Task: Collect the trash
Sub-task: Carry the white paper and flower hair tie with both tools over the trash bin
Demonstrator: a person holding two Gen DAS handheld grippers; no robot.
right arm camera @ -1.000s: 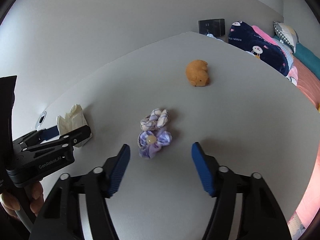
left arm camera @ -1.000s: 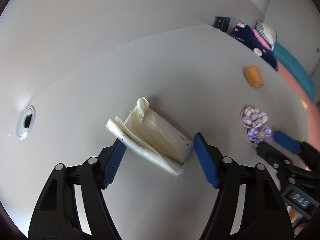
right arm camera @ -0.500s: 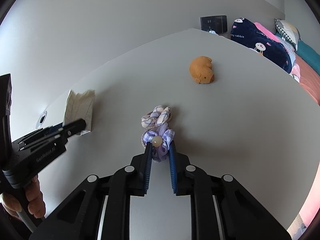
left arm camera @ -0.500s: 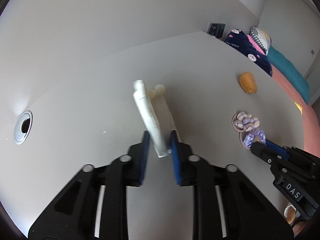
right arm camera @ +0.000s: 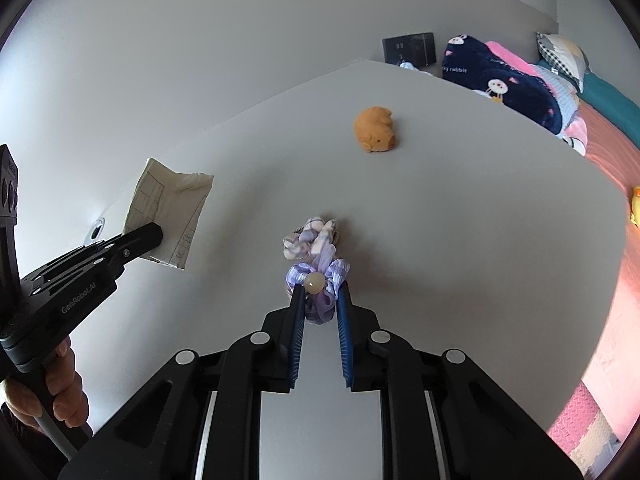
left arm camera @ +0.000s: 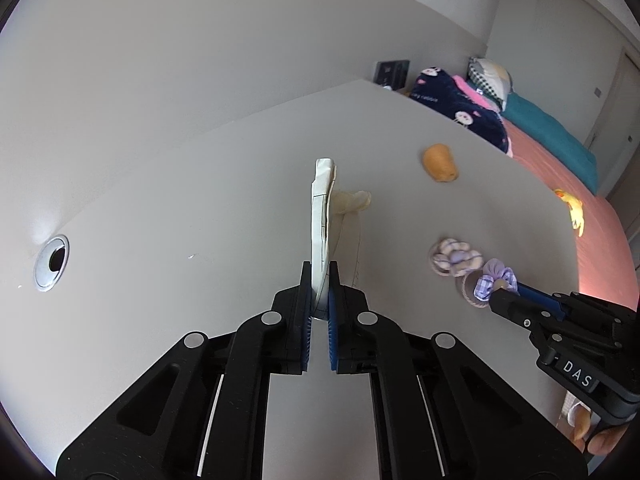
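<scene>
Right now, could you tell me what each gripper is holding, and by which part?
Left gripper pinches the folded paper by its near end; right gripper grips the purple scrunchie by its lower ruffle.

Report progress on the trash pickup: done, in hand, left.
Done: nothing visibly binned; no bin in view. In hand: the left claw is shut on the paper, lifted edge-up; the right claw is shut on the purple scrunchie. Left on the table: the checked scrunchie and orange toy.
</scene>
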